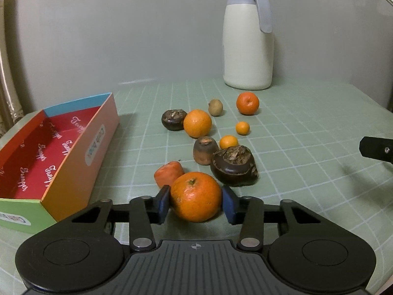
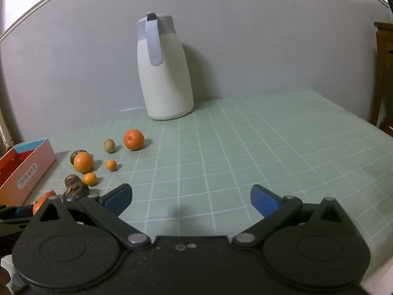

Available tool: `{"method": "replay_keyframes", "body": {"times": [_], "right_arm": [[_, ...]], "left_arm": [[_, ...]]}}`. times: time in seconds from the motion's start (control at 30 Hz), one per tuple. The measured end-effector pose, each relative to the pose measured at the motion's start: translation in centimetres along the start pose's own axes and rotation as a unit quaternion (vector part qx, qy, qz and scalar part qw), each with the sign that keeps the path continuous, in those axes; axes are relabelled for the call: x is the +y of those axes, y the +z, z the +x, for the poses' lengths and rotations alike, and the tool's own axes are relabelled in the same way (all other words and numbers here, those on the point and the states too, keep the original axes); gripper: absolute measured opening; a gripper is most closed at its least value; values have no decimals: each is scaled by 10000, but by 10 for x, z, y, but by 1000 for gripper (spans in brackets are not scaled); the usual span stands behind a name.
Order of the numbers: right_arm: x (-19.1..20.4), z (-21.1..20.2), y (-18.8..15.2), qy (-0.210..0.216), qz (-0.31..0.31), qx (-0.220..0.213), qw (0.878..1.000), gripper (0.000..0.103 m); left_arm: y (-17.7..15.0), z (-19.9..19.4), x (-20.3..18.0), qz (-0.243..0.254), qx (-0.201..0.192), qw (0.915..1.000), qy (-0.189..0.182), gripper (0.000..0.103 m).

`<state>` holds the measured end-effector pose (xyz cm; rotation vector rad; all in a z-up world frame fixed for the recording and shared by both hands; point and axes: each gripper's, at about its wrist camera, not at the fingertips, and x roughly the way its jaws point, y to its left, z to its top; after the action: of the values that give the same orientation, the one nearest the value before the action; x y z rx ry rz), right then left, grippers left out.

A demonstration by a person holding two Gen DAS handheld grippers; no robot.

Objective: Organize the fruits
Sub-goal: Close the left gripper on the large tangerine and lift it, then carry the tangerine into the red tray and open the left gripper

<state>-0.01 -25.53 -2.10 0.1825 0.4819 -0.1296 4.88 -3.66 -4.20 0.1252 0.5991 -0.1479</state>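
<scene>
Left wrist view: left gripper has its blue pads against a tangerine on the table, box just to the left; lift straight, keeping squeeze gentle, then carry over the box wall. Right wrist view: right gripper hangs wide open, holding nothing, well clear of the fruit.

Plain grey wall behind, pale green tablecloth with white grid lines, brown wooden cabinet at right edge

Box cut off at left edge; mandarin mostly hidden.
</scene>
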Motion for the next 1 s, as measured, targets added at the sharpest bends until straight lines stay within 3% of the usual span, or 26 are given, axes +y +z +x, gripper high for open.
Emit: {"method": "replay_keyframes", "body": {"times": [0.37, 0.6, 0.87, 1.0], "right_arm": [[5, 4, -1, 159, -42, 73, 9998, 103], [9, 7, -2, 180, -83, 119, 9997, 103], [20, 11, -5, 239, -199, 162, 9994, 103], [30, 13, -6, 308, -287, 181, 9989, 103]], "left_arm": [[-5, -6, 4, -11, -196, 9998, -41, 43], [5, -29, 17, -68, -641, 9978, 128, 43], [18, -51, 61, -322, -1035, 9918, 680, 43], [21, -52, 92, -475, -1052, 9882, 1010, 43]]}}
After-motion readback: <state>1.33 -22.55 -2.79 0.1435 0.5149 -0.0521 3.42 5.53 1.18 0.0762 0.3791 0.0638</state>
